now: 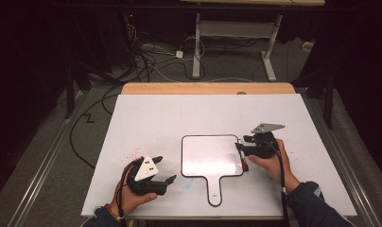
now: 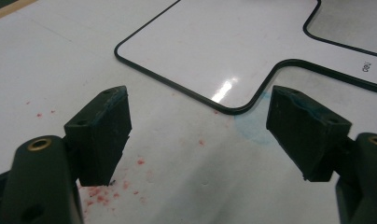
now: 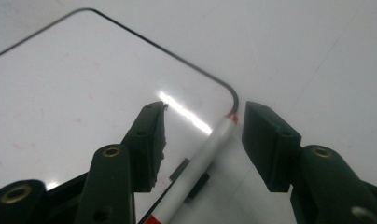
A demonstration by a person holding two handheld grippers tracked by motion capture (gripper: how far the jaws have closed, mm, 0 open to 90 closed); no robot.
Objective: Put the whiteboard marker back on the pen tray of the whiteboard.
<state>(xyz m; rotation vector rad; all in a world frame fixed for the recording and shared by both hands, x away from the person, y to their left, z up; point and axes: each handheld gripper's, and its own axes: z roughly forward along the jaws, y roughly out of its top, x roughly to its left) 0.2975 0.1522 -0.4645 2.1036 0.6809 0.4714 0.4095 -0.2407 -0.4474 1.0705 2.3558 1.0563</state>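
A small white paddle-shaped whiteboard (image 1: 210,153) with a black rim lies flat mid-table, its handle (image 1: 214,191) pointing toward me. A white marker with red ends (image 3: 200,163) lies at the board's right near corner (image 3: 233,100). My right gripper (image 1: 240,147) straddles the marker there. In the right gripper view, that gripper (image 3: 206,111) is open, with a gap on each side of the marker. My left gripper (image 1: 165,169) rests left of the handle. In the left gripper view it (image 2: 199,93) is open and holds nothing, facing the board's near left corner (image 2: 233,109).
The table is covered by a white sheet (image 1: 156,118), with a wooden edge (image 1: 208,88) at the far side. Red specks (image 2: 100,196) and a faint blue smudge (image 2: 252,126) mark the sheet near my left gripper. Cables (image 1: 151,61) and another table's legs (image 1: 197,47) lie beyond.
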